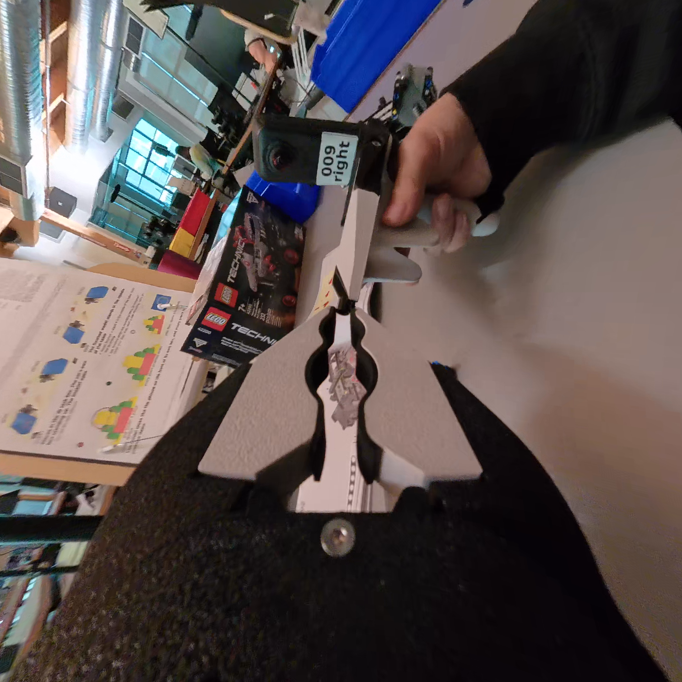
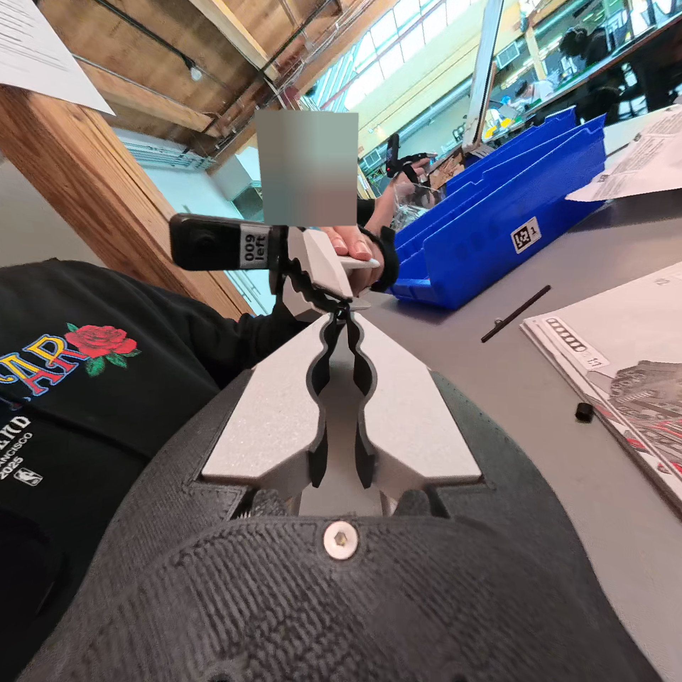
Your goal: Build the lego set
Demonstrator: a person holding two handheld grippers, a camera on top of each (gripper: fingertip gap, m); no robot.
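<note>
My left gripper (image 1: pixel 343 314) and my right gripper (image 2: pixel 340 318) meet tip to tip above the grey table (image 2: pixel 479 387). Both are shut on a small black lego piece (image 2: pixel 341 310), which also shows in the left wrist view (image 1: pixel 345 307). It is too small to make out its shape. The right gripper (image 1: pixel 347 295) comes in from above in the left wrist view. The left gripper (image 2: pixel 345 300) does the same in the right wrist view. The open instruction booklet (image 2: pixel 627 376) lies on the table to the right.
A black axle rod (image 2: pixel 515 313) and a small black bush (image 2: pixel 584 411) lie by the booklet. Blue bins (image 2: pixel 498 240) stand behind them. The black lego box (image 1: pixel 254 295), a printed sheet (image 1: pixel 85 354) and a part-built grey model (image 1: pixel 413 92) stand farther off. Less than 4 cm separates the two grippers' tips. The small black bush (image 2: pixel 584 411) is about equally far from each gripper, around 15 centimeters.
</note>
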